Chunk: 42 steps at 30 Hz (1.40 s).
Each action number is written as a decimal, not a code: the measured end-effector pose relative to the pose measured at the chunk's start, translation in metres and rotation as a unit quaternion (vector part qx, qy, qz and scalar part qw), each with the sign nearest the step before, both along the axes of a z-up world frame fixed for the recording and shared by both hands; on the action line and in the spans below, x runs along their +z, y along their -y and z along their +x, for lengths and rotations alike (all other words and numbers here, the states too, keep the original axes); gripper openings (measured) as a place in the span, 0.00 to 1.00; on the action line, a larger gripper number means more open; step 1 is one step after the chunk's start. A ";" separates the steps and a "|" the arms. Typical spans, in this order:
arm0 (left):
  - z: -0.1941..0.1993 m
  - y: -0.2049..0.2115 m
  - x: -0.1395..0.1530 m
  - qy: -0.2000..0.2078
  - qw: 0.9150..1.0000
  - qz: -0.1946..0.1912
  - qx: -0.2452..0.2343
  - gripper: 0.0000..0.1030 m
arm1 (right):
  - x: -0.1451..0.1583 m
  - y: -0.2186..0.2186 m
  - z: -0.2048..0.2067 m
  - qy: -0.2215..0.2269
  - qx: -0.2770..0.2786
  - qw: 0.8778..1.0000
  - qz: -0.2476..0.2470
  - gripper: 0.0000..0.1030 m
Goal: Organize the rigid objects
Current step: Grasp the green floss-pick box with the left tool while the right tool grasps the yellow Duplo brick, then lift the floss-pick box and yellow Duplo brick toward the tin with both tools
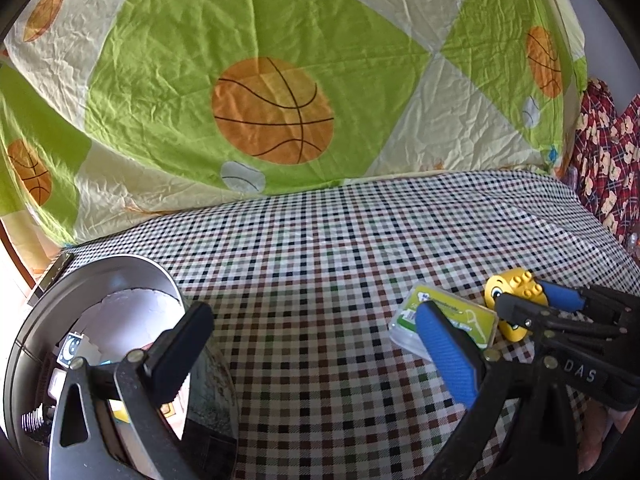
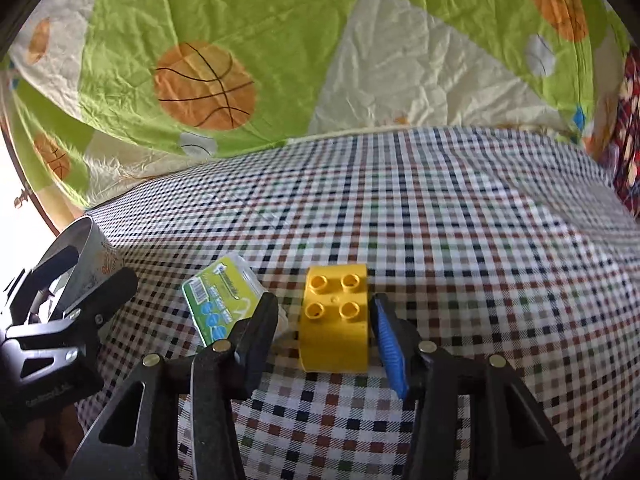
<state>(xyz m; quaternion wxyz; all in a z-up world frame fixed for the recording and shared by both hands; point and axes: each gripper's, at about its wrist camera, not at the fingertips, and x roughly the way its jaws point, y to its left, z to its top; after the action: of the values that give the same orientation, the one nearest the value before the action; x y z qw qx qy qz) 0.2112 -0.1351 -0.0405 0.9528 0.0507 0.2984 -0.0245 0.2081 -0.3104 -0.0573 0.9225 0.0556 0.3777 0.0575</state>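
A yellow studded toy brick [image 2: 334, 328] with a painted face stands on the checked cloth [image 2: 460, 240]. It sits between the jaws of my right gripper [image 2: 325, 300]: the blue pad [image 2: 390, 344] lies against its right side, and a sliver of cloth shows between it and the black finger [image 2: 256, 332]. A clear box with a green label [image 2: 216, 300] lies just left of that finger. My left gripper [image 1: 314, 312] stands wide open with nothing between its fingers, its black finger [image 1: 180, 352] over a round metal tin [image 1: 160, 270]. From the left wrist view the brick [image 1: 516, 280] and the box [image 1: 472, 316] are at the right.
The tin holds several small items, partly hidden by my left gripper. A green and cream quilt with basketball prints [image 1: 272, 108] rises behind the cloth. Red patterned fabric [image 1: 604, 152] lies at the far right. The cloth's edge drops off beside the tin at the left.
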 end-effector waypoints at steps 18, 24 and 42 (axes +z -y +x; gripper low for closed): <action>0.014 0.034 -0.015 -0.052 0.994 -0.020 -0.094 1.00 | -0.010 0.030 0.003 -0.043 -0.062 0.997 -0.006 0.33; 0.013 0.054 -0.024 -0.068 0.987 -0.001 -0.149 1.00 | -0.009 0.042 -0.001 -0.040 -0.080 0.996 0.001 0.33; 0.041 0.062 -0.041 -0.136 0.977 -0.025 -0.162 0.83 | -0.005 0.026 0.003 -0.024 -0.060 0.998 -0.017 0.33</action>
<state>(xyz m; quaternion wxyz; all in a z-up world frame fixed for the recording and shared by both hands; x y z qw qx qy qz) 0.2526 -0.1975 -0.0813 0.8877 0.0710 0.4122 -0.1923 0.2113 -0.3361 -0.0620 0.9157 0.0639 0.3967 -0.0056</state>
